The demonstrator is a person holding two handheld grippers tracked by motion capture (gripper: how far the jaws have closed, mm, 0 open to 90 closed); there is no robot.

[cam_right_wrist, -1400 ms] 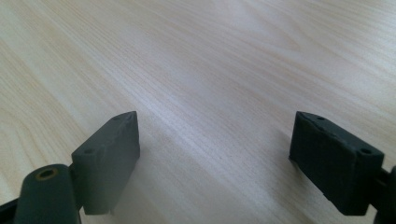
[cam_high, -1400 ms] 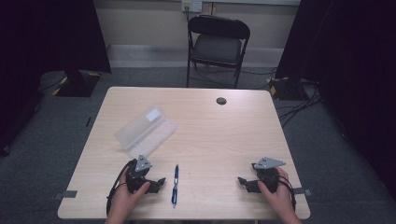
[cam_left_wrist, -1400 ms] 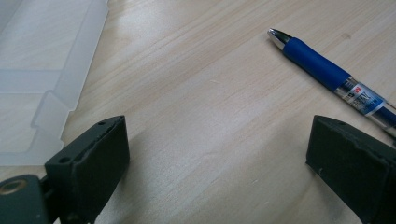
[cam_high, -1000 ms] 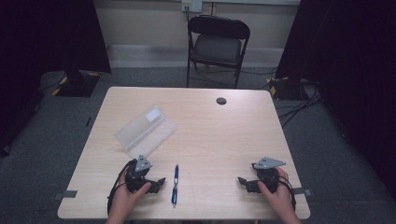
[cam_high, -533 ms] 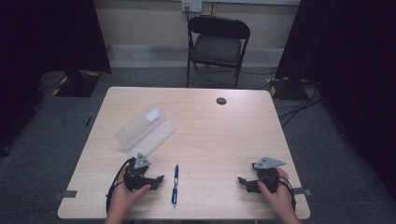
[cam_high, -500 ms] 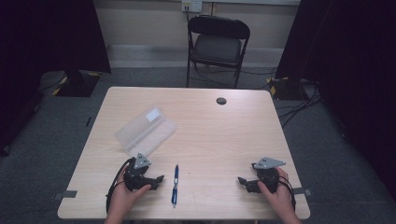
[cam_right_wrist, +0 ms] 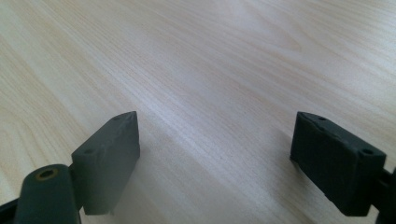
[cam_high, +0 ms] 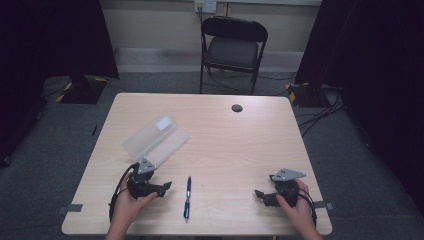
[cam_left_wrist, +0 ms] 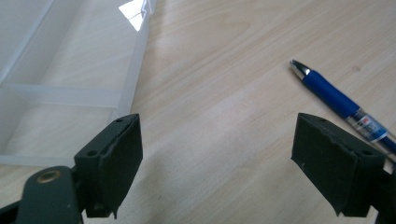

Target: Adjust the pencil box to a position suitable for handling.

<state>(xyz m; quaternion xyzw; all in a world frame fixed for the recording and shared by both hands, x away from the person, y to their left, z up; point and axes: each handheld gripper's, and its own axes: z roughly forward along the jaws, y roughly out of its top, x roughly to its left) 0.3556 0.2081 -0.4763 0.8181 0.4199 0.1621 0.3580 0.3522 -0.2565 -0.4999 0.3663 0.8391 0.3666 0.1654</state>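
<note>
A blue pen (cam_high: pixel 187 197) lies near the table's front edge, between my two grippers. My left gripper (cam_high: pixel 167 186) rests on the table left of the pen and points toward it. Its jaws have just been closing a little and are open, with nothing between them. In the left gripper view, the gripper (cam_left_wrist: pixel 217 163) faces bare wood, the pen (cam_left_wrist: pixel 343 102) lies past the right jaw and a clear plastic box (cam_left_wrist: pixel 70 70) is at the left. My right gripper (cam_high: pixel 259 195) rests at the front right; its jaws (cam_right_wrist: pixel 215 158) are open over bare wood.
The clear plastic box (cam_high: pixel 156 139) lies at an angle on the wooden table (cam_high: pixel 235 145), just behind the left gripper. A small dark round disc (cam_high: pixel 237 108) sits near the far edge. A black folding chair (cam_high: pixel 232 47) stands beyond the table.
My left gripper has shifted a touch on the table. The right gripper, the pen and the box lie as before.
</note>
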